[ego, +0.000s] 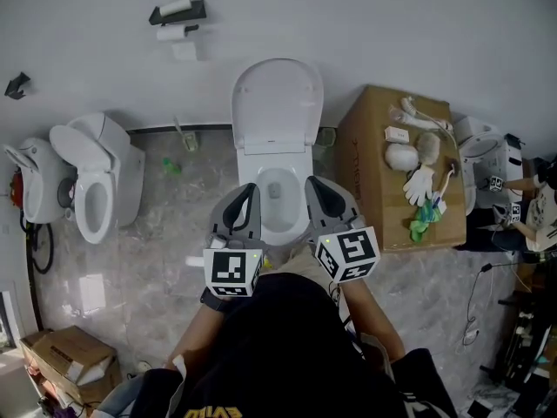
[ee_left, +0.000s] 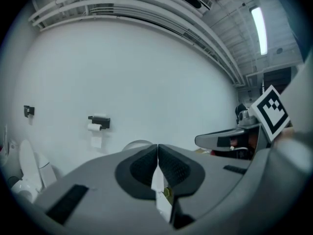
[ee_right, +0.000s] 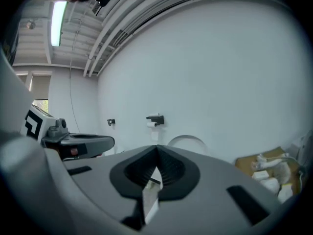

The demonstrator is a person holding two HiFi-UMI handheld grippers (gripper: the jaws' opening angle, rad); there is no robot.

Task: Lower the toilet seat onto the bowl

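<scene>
Head view: left gripper (ego: 248,192), right gripper (ego: 316,186) (both closed) partly hide toilet bowl (ego: 279,225).

head cam steep down over toilet (ego: 275,138), gripper cams level-ish at wall (ee_left: 146,67), all share roll holder (ee_left: 99,122)

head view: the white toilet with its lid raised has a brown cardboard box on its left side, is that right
Not quite: only the side is wrong. The head view shows the brown cardboard box standing on the right side of the white toilet with its lid raised.
</scene>
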